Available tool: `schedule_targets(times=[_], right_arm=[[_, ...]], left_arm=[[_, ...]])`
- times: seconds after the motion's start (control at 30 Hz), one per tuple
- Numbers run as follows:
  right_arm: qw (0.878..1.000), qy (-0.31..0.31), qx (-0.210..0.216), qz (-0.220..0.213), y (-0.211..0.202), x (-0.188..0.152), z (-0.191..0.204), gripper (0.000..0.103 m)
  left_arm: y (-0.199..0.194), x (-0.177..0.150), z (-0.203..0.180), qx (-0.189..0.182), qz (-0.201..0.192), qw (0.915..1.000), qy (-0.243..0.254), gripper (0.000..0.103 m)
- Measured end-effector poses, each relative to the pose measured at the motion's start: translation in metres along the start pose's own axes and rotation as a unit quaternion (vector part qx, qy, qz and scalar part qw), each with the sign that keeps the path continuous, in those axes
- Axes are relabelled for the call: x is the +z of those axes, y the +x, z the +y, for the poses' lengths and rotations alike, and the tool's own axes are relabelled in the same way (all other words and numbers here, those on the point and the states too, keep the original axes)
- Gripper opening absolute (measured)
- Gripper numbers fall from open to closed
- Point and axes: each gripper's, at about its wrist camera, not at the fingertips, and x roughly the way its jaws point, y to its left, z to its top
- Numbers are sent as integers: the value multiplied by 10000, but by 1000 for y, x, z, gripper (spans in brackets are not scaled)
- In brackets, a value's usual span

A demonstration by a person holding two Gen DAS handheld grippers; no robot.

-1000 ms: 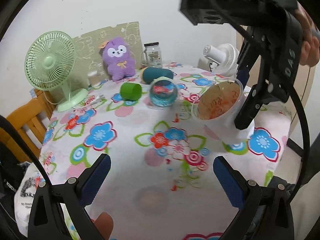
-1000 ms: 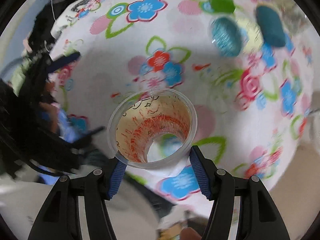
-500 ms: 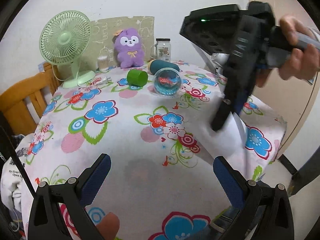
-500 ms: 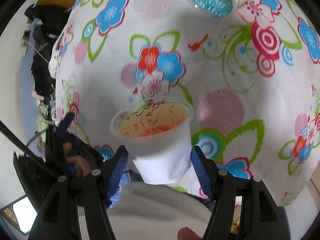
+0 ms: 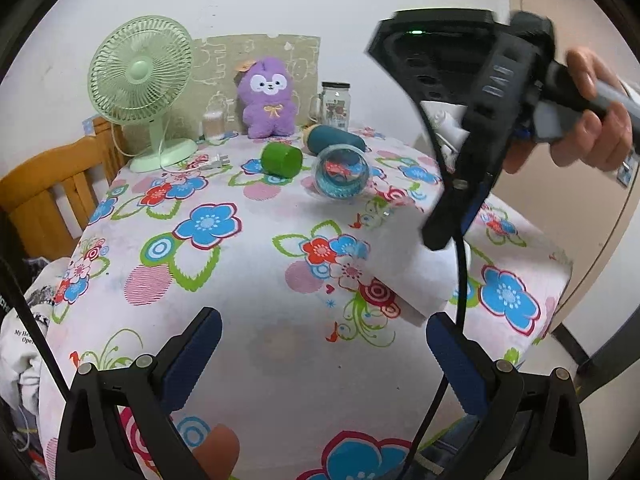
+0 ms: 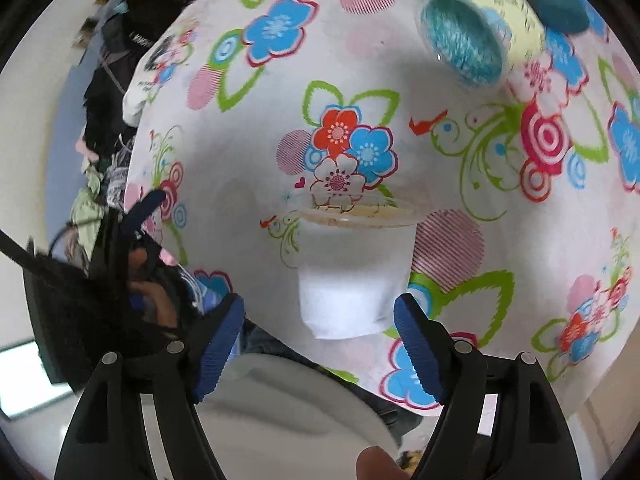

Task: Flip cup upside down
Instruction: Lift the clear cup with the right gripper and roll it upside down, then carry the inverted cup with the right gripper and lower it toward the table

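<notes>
A white translucent plastic cup [image 6: 352, 276] with orange-stained inside stands mouth down on the flowered tablecloth [image 6: 400, 92], base towards the camera. My right gripper [image 6: 320, 344] is open, its blue pads [image 6: 218, 344] apart on either side of the cup's base and not touching it. In the left wrist view the same cup [image 5: 408, 276] sits under the right gripper's black body [image 5: 460, 184] at the table's right side. My left gripper [image 5: 320, 356] is open and empty above the table's near edge.
Further back lie a clear cup with blue lining [image 5: 341, 178], a green cup [image 5: 281, 159] and a teal bottle [image 5: 334, 140], all on their sides. A green fan [image 5: 140, 80], a purple plush [image 5: 269, 100] and a jar [image 5: 335, 105] stand at the back. A wooden chair [image 5: 48, 196] is on the left.
The right gripper turned the cup from mouth facing the camera to mouth down on the cloth, then opened and let go. The left gripper pulled back slightly.
</notes>
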Motion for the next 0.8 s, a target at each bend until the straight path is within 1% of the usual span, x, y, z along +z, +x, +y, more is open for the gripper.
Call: schedule_targets(times=[0.07, 0.1, 0.17, 0.23, 0.3, 0.33, 0.37, 0.4, 0.43, 0.5, 0.63, 0.67, 0.73, 0.8], right_arm=[[9996, -199, -99, -176, -6, -7, 0, 80], [9983, -360, -257, -379, -13, -16, -1, 80], [9957, -518, -427, -639, -20, -30, -7, 80], [9928, -647, -445, -900, -28, -53, -17, 81], [9902, -665, -418, -1153, -32, -72, -25, 83], [9889, -663, -385, -1273, -34, -80, -29, 88], [9868, -653, -337, -1442, -36, -90, -33, 90], [9835, -657, -297, -1657, -39, -101, -39, 95], [9805, -654, -302, -1827, -40, -109, -41, 97], [9716, -592, -385, -2260, -43, -129, -52, 97], [9581, -525, -434, -2782, -47, -156, -68, 97], [9528, -529, -431, -2959, -49, -164, -74, 100], [9429, -503, -504, -3255, -51, -176, -85, 103], [9361, -435, -602, -3439, -51, -183, -97, 103]], left_arm=[[-3, 3, 3, 4, -47, 10000, -67, 103], [-4, 4, 3, 10, -59, 9999, -81, 103], [-6, 7, 4, 44, -117, 9999, -102, 103], [-8, 9, 5, 62, -167, 9998, -110, 103], [-9, 12, 4, 51, -208, 9997, -149, 103], [-8, 14, 3, 41, -216, 9996, -173, 103], [-7, 15, 2, 38, -220, 9996, -196, 103], [-5, 17, 0, 19, -224, 9995, -230, 103], [-3, 20, -3, -16, -221, 9994, -254, 103], [2, 24, -10, -43, -196, 9994, -285, 103], [15, 37, -31, -115, -124, 9988, -468, 103], [19, 42, -37, -128, -91, 9982, -578, 103], [25, 49, -49, -43, 41, 9976, -696, 103], [28, 55, -62, -13, 114, 9967, -802, 103]])
